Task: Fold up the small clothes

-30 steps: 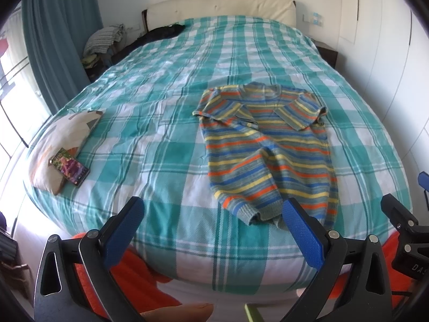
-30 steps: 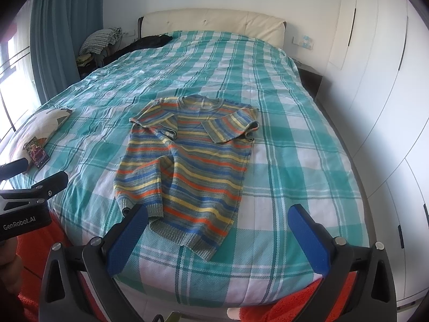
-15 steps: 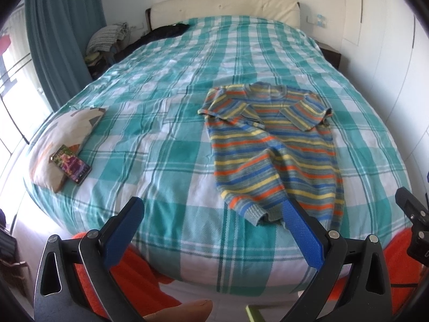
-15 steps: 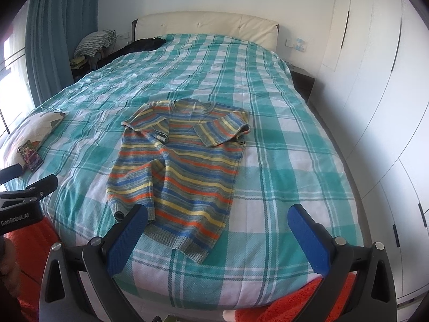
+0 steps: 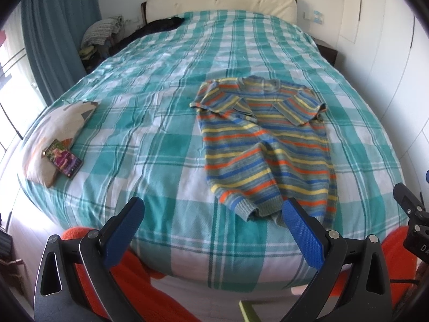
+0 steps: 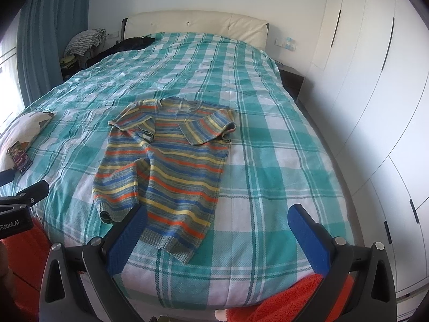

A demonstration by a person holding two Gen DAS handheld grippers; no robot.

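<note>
Each gripper, left [image 5: 211,220] and right [image 6: 218,226], had black, triangular-cutout arms with silver screws and two fingers faced in blue, finely ribbed pads [image 5: 301,234]. White lettering ending in "Robot.AI" marked the left gripper's black body. The person wore orange, fuzzy-textured clothing [image 5: 150,292].

Orange-blue-yellow striped sweater [image 5: 265,145] on teal-white checked bedspread [image 5: 150,123]; blue tool pads [image 5: 301,232].

The left gripper's blue pad [image 5: 300,230] hides part of the sweater [image 5: 268,145] hem; phone [image 5: 63,158] screen unreadable.
</note>
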